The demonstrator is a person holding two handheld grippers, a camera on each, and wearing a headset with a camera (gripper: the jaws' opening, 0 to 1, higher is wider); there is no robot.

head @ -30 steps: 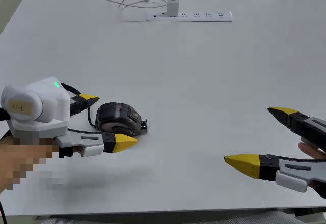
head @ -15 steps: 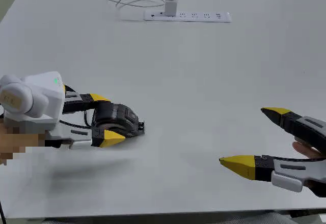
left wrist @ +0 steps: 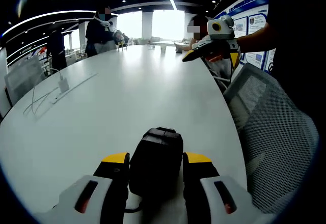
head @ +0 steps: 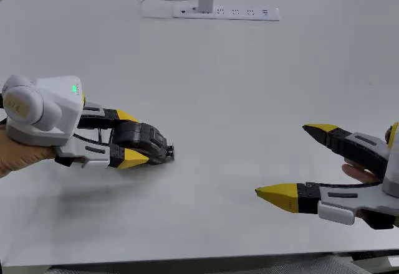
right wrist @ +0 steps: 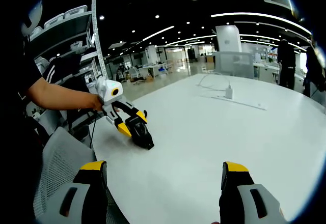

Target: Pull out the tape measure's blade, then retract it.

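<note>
Tape measure (head: 144, 141), a black round case, lies on the white counter (head: 249, 87) at the left side, and its blade is not yet pulled out. One second ago the jaws of the left hand-held gripper (head: 134, 137) stood wide on both sides of the case with a gap to it. Half a second ago they were nearer, and now they are clenched on the case, one yellow tip behind it and one in front. In the left gripper view the tape measure (left wrist: 156, 158) sits between the two jaws of this hand-held gripper (left wrist: 156, 159), and both inner faces press on it. The case itself has stayed at about the same place on the counter. The right hand-held gripper (head: 288, 160) hangs over the right side of the counter as before, released, its jaws wide apart with nothing between them, well apart from the tape measure. Its own view looks across the counter to the tape measure (right wrist: 142, 132) in the left hand-held gripper (right wrist: 131, 122). At the far edge lies a white power strip (head: 227, 12) with a charger (head: 206, 1) plugged in.
</note>
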